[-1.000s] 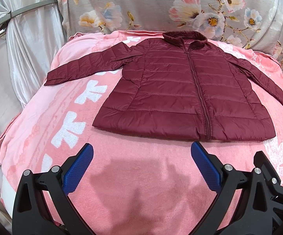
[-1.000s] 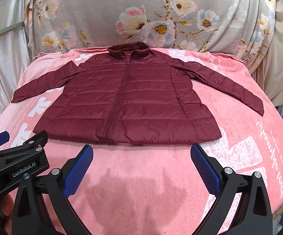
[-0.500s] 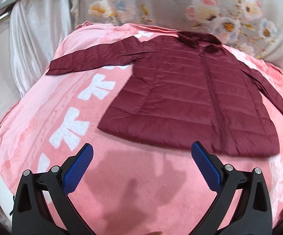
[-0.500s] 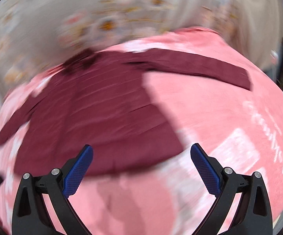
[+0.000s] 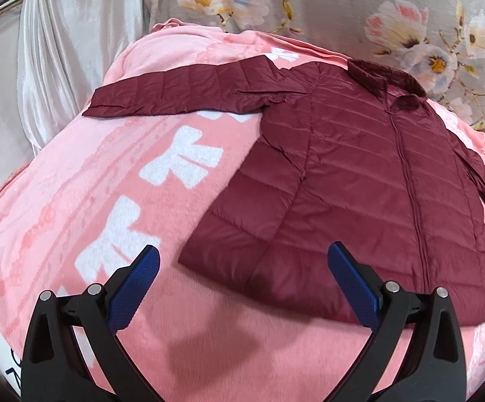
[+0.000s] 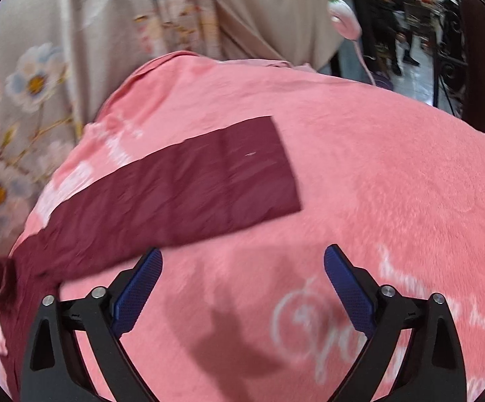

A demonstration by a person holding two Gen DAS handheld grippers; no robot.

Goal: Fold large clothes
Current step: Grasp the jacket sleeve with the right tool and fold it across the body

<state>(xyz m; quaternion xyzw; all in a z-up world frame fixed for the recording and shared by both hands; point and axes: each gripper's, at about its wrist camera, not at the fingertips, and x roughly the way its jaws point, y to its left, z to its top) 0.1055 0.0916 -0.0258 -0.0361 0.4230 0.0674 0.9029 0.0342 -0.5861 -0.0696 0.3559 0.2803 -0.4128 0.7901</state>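
A maroon quilted jacket (image 5: 359,181) lies flat and zipped on a pink blanket (image 5: 74,201), collar at the back, sleeves spread out. My left gripper (image 5: 242,268) hovers open over the jacket's lower left hem corner, with nothing between its blue pads. In the right wrist view the jacket's right sleeve (image 6: 182,187) stretches across the blanket, its cuff end up and to the right. My right gripper (image 6: 242,268) hangs over bare blanket just below that sleeve; its jaws are wide but closing a little, with nothing between them.
A floral grey cloth (image 5: 343,10) covers the back behind the blanket. Silvery drapes (image 5: 58,50) hang at the left. In the right wrist view a pink lamp-like object (image 6: 343,20) and a cluttered room lie beyond the bed's right edge.
My right gripper swept far to the right and rolled, from facing the whole jacket to hanging over the right sleeve. My left gripper shifted left and closer to the hem's left corner.
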